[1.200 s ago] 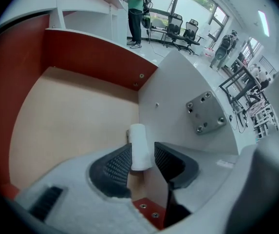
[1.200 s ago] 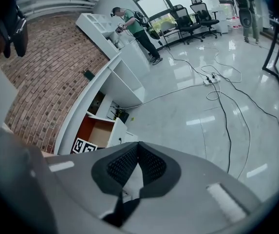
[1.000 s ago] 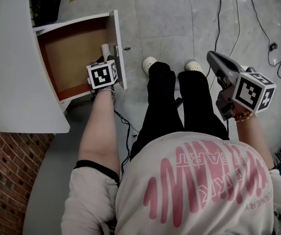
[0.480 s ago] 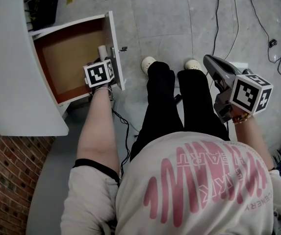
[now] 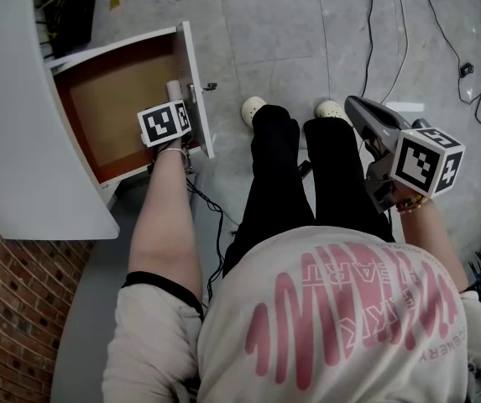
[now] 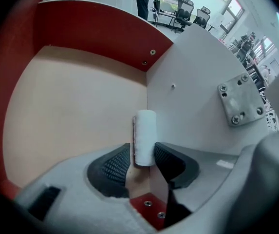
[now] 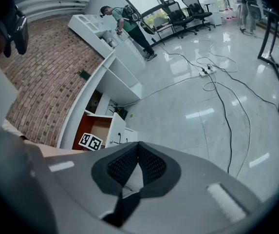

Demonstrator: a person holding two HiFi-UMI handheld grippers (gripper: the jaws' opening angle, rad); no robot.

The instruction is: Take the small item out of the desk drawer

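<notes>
The white desk (image 5: pixel 22 99) has its drawer (image 5: pixel 114 91) pulled open. My left gripper (image 6: pixel 143 155) points down into the drawer. Its jaws have just been opening, and now they stand apart with one end of a small white roll (image 6: pixel 145 130) between them, not squeezing it. My right gripper (image 7: pixel 138 150) is out over the floor (image 5: pixel 290 23), its jaws closed on nothing. The roll lies flat on the drawer's bottom. Its long side runs along the drawer's front wall, and its far end points toward the corner.
</notes>
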